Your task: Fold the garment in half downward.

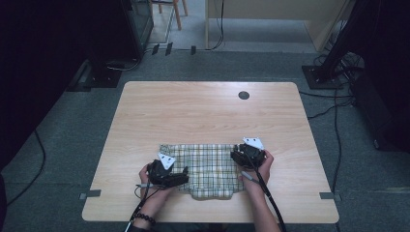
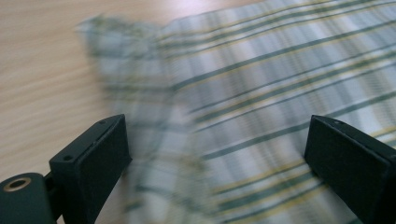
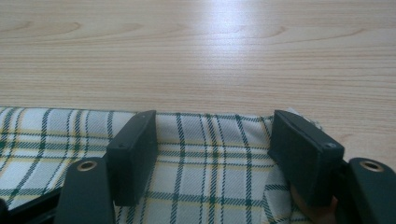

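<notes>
We see plaid cloth point(image 1: 208, 169) at lower centre of table point(image 1: 203, 111), long axis left-right. Left gripper point(image 1: 181, 178) over left edge, right gripper point(image 1: 238, 153) over upper-right corner; both jaws spread, gripping nothing.

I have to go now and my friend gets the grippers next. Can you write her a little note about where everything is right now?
Left gripper: open, over the left side of the checked cloth, not pinching it.
Right gripper: open, at the cloth's far right corner, jaws on either side of the fabric near its edge, not pinched.
The cloth lies on the wooden table, near the front edge, mostly flat with a bunched bit at the front.
Done: both grippers are at the cloth.
Left: probably pinch the cloth, then fold or straighten it.
</notes>
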Demonstrator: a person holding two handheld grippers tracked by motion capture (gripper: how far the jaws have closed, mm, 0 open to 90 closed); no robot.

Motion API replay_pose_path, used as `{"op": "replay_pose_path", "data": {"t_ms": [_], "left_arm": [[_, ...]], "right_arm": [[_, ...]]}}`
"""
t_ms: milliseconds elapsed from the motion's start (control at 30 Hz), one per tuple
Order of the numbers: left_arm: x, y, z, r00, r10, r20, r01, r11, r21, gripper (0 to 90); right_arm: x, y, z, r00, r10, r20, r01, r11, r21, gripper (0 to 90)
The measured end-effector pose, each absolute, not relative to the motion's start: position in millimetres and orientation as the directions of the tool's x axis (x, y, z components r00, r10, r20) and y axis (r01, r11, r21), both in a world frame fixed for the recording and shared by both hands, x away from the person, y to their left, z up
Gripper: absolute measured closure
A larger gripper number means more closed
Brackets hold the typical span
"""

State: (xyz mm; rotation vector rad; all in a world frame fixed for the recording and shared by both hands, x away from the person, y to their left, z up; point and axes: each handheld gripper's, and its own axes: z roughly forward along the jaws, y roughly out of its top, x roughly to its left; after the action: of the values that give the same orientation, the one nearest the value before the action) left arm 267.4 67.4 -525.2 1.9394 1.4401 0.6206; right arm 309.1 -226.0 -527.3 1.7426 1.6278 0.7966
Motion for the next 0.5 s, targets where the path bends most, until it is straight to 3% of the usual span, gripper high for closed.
{"op": "replay_pose_path", "data": {"t_ms": [67,133,267,367,500], "left_arm": [[267,78,-517,0.261,0.964,-0.044,0.64,-0.139,0.756,7.0],[263,79,-503,0.312,0.942,-0.122,0.591,-0.092,0.801,7.0],[260,48,-495,0.421,0.891,-0.169,0.558,-0.107,0.823,6.9],[265,18,-514,0.462,0.88,-0.106,0.586,-0.214,0.782,6.9],[267,12,-528,0.458,0.889,-0.013,0.586,-0.291,0.757,6.9]], "right_arm": [[309,-226,-527,0.06,0.998,0.017,0.626,-0.051,0.778,32.3],[309,-226,-527,0.058,0.998,0.012,0.626,-0.046,0.779,32.3],[309,-225,-527,0.06,0.998,0.009,0.626,-0.044,0.779,32.3],[309,-226,-527,0.059,0.998,0.011,0.626,-0.046,0.778,32.3],[309,-226,-527,0.062,0.998,0.017,0.626,-0.052,0.778,32.3]]}}
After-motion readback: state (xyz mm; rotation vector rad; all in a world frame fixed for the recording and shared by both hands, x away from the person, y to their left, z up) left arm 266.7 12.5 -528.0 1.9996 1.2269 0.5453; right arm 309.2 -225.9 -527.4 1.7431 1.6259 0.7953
